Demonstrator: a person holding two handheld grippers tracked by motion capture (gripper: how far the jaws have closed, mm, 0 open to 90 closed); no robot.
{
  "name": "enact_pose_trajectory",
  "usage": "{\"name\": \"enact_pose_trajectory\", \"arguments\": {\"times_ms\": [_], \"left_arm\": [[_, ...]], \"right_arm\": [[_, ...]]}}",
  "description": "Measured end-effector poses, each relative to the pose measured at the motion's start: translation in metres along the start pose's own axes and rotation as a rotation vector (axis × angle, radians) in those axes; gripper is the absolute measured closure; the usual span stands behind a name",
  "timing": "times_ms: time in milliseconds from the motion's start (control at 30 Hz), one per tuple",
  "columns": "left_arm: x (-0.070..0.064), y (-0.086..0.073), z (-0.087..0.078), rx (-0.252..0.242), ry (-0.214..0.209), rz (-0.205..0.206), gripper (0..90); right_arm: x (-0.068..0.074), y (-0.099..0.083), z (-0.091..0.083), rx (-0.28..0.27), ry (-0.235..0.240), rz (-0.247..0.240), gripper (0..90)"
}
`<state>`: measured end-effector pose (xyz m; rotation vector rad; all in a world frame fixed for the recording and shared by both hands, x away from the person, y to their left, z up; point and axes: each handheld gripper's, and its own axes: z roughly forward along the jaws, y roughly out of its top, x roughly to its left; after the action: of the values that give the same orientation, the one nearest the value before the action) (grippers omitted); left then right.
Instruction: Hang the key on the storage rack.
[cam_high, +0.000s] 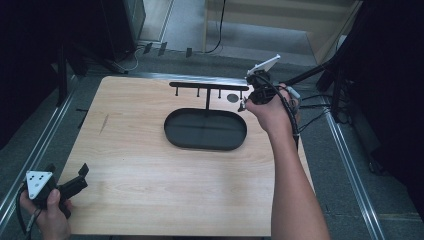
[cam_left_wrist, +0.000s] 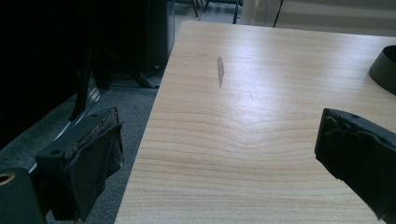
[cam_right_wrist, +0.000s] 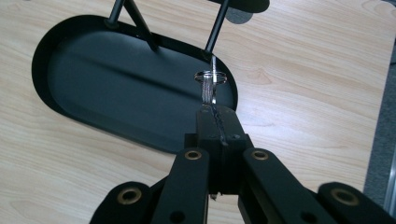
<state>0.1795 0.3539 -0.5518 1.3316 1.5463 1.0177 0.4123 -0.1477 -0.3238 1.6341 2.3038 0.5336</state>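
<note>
While pinched in the closed right gripper, one small metal ring is held above the oval tray's right end, sticking out past the jaw tips | one black tray, one hook stand counted | left gripper spread wide, nothing held, at table's near-left corner | no writing legible
</note>
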Motion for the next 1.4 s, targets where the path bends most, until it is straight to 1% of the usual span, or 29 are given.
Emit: {"name": "enact_pose_trajectory", "arguments": {"times_ms": [267,433,500,700,800,967,1100,1200,1333,1367,1400], "left_arm": [[0.0,0.0,0.0,-0.001,-0.005,-0.003,1.4],[0.0,0.0,0.0,0.0,-0.005,-0.003,1.4],[0.0,0.0,0.0,0.0,-0.005,0.0,1.4],[0.0,0.0,0.0,-0.001,-0.007,0.003,1.4],[-0.001,0.0,0.0,-0.001,-0.007,0.008,1.5],[0.0,0.0,0.0,-0.002,-0.011,0.001,1.4],[0.0,0.0,0.0,-0.002,-0.011,0.001,1.4],[0.0,0.0,0.0,-0.001,-0.01,0.0,1.5],[0.0,0.0,0.0,-0.002,-0.011,0.0,1.5],[0.0,0.0,0.0,-0.001,-0.011,0.0,1.4],[0.0,0.0,0.0,-0.001,-0.011,0.001,1.4]], "right_arm": [[-0.003,0.004,0.008,-0.01,0.011,0.019,90.0],[-0.007,0.007,0.007,-0.023,0.022,0.037,90.0],[-0.008,0.008,0.006,-0.028,0.033,0.036,90.0],[-0.006,0.012,0.004,-0.035,0.027,0.032,90.0],[-0.005,0.014,0.008,-0.029,0.033,0.031,90.0],[-0.007,0.014,0.011,-0.034,0.035,0.048,90.0],[-0.007,0.014,0.013,-0.016,0.018,0.038,90.0],[-0.008,0.012,0.016,-0.02,0.013,0.033,90.0],[-0.008,0.008,0.025,-0.027,-0.015,0.015,89.0],[-0.009,0.007,0.026,-0.024,-0.02,0.022,89.1],[-0.011,0.005,0.029,-0.017,-0.012,0.033,88.9]]}}
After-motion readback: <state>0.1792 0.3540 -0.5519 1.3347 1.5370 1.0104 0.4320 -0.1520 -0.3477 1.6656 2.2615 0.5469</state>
